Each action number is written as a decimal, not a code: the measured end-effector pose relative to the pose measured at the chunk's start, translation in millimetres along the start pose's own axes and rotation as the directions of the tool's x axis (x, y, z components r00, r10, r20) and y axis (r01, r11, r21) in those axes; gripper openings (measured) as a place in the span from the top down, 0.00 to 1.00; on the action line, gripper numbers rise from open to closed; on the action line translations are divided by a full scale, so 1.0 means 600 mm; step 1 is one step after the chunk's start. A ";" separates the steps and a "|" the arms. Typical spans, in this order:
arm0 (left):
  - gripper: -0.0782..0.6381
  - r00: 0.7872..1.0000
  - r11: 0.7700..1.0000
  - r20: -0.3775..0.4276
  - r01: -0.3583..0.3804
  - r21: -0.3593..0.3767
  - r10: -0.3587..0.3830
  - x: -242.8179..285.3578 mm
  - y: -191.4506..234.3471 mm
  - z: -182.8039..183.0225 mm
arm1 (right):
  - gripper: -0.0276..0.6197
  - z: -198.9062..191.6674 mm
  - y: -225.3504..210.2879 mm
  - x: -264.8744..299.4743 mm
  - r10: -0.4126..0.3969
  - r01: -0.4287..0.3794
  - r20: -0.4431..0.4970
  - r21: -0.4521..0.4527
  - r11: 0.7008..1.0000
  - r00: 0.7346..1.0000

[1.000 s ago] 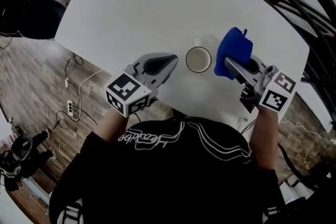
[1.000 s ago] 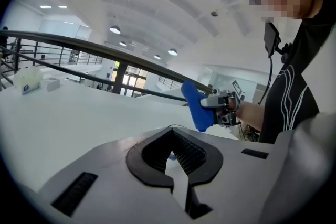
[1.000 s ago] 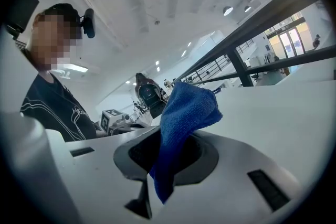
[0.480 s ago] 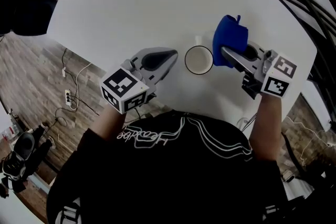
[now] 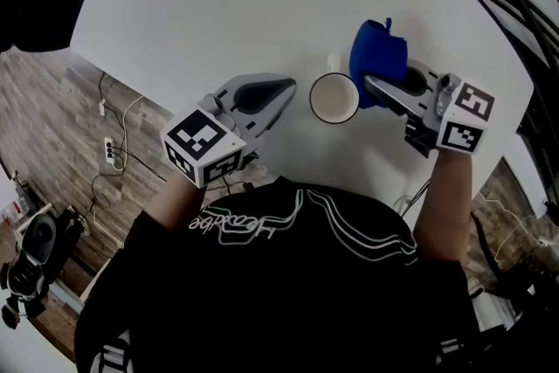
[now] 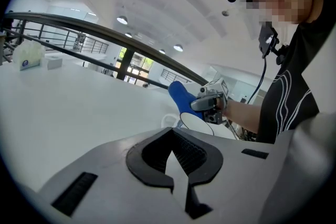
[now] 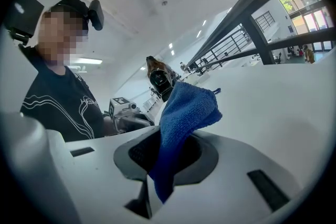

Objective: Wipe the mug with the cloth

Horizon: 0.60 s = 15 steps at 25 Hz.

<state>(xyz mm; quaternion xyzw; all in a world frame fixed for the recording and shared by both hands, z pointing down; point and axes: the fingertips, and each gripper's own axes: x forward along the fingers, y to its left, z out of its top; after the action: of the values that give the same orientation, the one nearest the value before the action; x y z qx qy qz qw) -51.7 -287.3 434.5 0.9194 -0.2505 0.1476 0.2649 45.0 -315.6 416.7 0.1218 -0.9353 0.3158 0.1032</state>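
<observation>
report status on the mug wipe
left gripper shut, empty. right gripper shut on cloth, beside upright mug. nothing blocking.

White table [image 5: 218,4] over wood-plank floor [image 5: 61,144]. Power strip [image 5: 109,150] and loose cables [image 5: 118,105] on floor beside table edge. Black chair [image 5: 35,9] far left.

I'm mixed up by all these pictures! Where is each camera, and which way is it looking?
Head view: on the person's head, looking down at the white table, round white mug, both forearms and black shirt.
Left gripper view: rides the left claw, facing the mug and the person's chest.
Right gripper view: rides the right claw, facing the fluffy blue cloth it pinches and the person.
Shared: each gripper view shows the other claw.
</observation>
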 end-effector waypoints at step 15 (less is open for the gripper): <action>0.88 1.000 1.000 0.011 0.000 -0.003 0.001 -0.016 0.033 -0.020 | 0.88 -0.056 -0.048 0.061 -0.092 0.103 -0.183 0.049 0.993 0.979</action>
<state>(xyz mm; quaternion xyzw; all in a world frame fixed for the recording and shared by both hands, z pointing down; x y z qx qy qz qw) -71.6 -291.4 448.5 0.9197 -0.2524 0.1423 0.2650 22.7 -322.9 469.1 0.1415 -0.9053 0.3474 0.1993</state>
